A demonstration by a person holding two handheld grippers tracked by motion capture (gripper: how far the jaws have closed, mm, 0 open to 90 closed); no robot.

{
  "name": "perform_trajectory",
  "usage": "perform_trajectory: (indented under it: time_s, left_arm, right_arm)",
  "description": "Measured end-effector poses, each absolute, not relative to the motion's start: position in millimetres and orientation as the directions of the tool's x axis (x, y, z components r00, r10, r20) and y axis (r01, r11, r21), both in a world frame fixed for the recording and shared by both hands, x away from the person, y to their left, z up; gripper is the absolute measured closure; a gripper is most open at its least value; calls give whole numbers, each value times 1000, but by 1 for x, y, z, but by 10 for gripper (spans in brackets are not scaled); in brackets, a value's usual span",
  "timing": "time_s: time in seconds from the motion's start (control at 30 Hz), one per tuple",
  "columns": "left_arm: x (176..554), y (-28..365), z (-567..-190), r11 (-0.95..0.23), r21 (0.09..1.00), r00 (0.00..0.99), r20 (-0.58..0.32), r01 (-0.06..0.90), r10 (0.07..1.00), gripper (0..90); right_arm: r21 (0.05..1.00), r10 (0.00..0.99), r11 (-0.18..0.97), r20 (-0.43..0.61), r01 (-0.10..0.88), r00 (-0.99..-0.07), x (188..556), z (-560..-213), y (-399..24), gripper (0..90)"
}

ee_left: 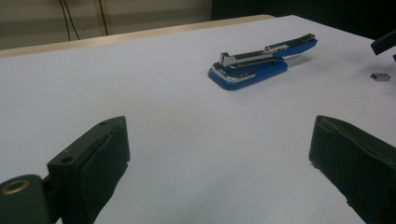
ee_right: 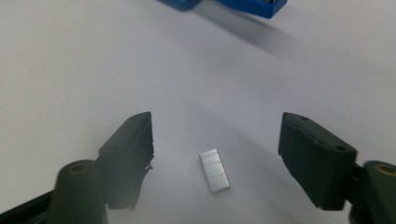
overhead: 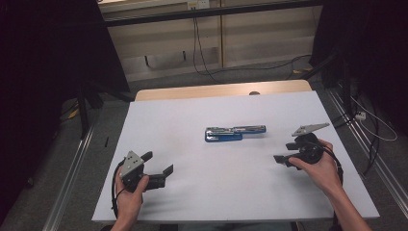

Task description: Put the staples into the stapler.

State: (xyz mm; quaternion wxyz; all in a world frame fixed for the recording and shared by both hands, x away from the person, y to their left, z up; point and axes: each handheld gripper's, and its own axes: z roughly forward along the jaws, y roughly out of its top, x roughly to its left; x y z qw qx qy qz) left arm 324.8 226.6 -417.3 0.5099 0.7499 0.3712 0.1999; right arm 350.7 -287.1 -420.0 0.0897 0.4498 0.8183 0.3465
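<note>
Two things matter on this table (overhead: 159, 120): the stapler (overhead: 235, 133), lying flung open flat near the middle so its magazine is bared for loading, and the small strip of staples (ee_right: 215, 170) near the right edge. I hold my right gripper (ee_right: 215, 154) low over the strip, jaws apart and not touching it, so the strip lies between them, ready to be pinched. My left gripper (ee_left: 219, 163) waits near the front left corner, jaws wide apart on nothing, well apart from the stapler.
</note>
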Motion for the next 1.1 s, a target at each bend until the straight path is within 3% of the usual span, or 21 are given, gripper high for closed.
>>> perform_trajectory:
  time_s: [0.13,0.47,0.87,1.1]
  left_arm:
    - [321,228,-418,-205,911,644,-82,358,761,55]
    - [315,226,-419,-252,905,676,-50,341,735,55]
    - [319,227,-419,-247,905,670,-54,346,741,50]
    - [319,222,-419,-258,905,681,-47,339,730,35]
  right_arm:
    - [610,786,384,178,693,-592,352,-421,-287,395]
    - [548,777,439,167,713,-607,356,-420,-285,526]
    - [486,766,501,137,716,-629,361,-425,-284,652]
    - [467,757,519,137,716,-639,360,-427,-283,673]
